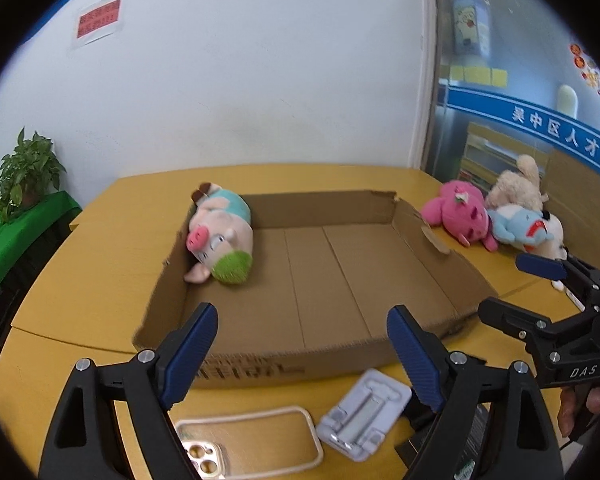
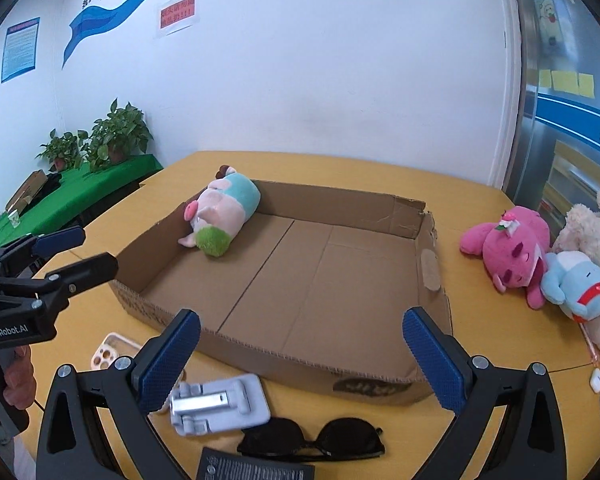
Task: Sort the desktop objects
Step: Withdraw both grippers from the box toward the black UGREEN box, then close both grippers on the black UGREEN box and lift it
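Left wrist view: the left gripper (image 1: 302, 344) stands with its blue-padded jaws spread wide and nothing between them, poised over the near wall of the shallow open cardboard box (image 1: 404, 220) on the yellow wooden table (image 1: 100, 248). One pink pig plush with a teal back and green end (image 1: 222, 238) already lies in the box's far left corner. Near the camera, outside the box, lie a clear phone case with a cream rim (image 1: 252, 444) and a grey folding phone stand (image 1: 364, 416), the stand just below the left gripper and slightly to its right. Far right on the table sits a cluster of plush toys: a magenta one (image 1: 462, 214), a cream one (image 1: 518, 186) and a pale blue one (image 1: 520, 228). The right gripper (image 1: 508, 286) shows at the right edge, jaws parted and empty, nearer that cluster. Right wrist view: the right gripper (image 2: 302, 354) is likewise spread and empty above the box's near wall. The stand (image 2: 220, 404) lies near and left, its long axis running left to right; black sunglasses (image 2: 312, 438) lie directly below, long axis also left to right, beside a dark flat packet (image 2: 256, 468). The plush cluster lies right of the box, the magenta toy (image 2: 508, 248) closest. Judged from this layout, the sunglasses favour the right gripper, the case the left.
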The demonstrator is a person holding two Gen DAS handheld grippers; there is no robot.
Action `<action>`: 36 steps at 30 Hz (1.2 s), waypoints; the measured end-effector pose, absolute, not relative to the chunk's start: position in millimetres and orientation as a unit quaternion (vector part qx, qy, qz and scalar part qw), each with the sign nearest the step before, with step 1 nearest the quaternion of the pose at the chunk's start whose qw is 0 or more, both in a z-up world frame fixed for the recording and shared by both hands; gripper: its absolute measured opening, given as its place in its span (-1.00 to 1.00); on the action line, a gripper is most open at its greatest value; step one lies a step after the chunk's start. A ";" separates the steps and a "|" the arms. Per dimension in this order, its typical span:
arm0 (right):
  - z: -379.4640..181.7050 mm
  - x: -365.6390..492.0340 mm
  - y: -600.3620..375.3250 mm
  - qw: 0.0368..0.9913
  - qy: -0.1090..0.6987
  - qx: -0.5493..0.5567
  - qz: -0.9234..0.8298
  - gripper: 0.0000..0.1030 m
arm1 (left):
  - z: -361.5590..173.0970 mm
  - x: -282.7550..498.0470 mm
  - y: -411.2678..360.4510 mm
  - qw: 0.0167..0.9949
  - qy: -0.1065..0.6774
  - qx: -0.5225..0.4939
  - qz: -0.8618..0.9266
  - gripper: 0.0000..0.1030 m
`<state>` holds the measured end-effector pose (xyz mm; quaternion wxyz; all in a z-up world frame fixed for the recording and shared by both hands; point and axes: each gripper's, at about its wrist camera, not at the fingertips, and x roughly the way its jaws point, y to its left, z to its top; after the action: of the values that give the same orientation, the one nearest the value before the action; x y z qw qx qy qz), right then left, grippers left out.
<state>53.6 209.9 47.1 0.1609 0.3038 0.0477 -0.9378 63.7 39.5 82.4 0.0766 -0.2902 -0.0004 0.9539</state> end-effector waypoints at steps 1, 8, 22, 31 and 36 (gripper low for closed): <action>42.8 59.2 214.8 0.167 0.044 0.305 -0.937 1.00 | 77.9 66.6 43.1 0.079 0.003 -0.299 0.951 0.69; 6.8 89.9 264.8 0.213 -0.003 0.332 -0.919 1.00 | 40.2 84.7 63.5 0.105 0.014 -0.351 0.930 0.69; -74.6 147.9 259.5 0.285 0.060 0.428 -0.856 1.00 | -17.2 101.3 84.9 0.191 -0.039 -0.445 0.874 0.69; -95.5 157.7 208.9 0.348 0.071 0.444 -0.823 0.99 | -39.1 97.0 84.7 0.211 -0.065 -0.485 0.846 0.69; -93.5 163.6 196.1 0.359 0.078 0.434 -0.823 0.99 | -51.2 95.6 79.5 0.229 -0.091 -0.502 0.829 0.68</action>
<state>163.6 196.1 -93.5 0.3590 0.4335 0.0779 -0.8228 95.6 79.5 -51.2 0.2294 -0.5016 -0.0907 0.8292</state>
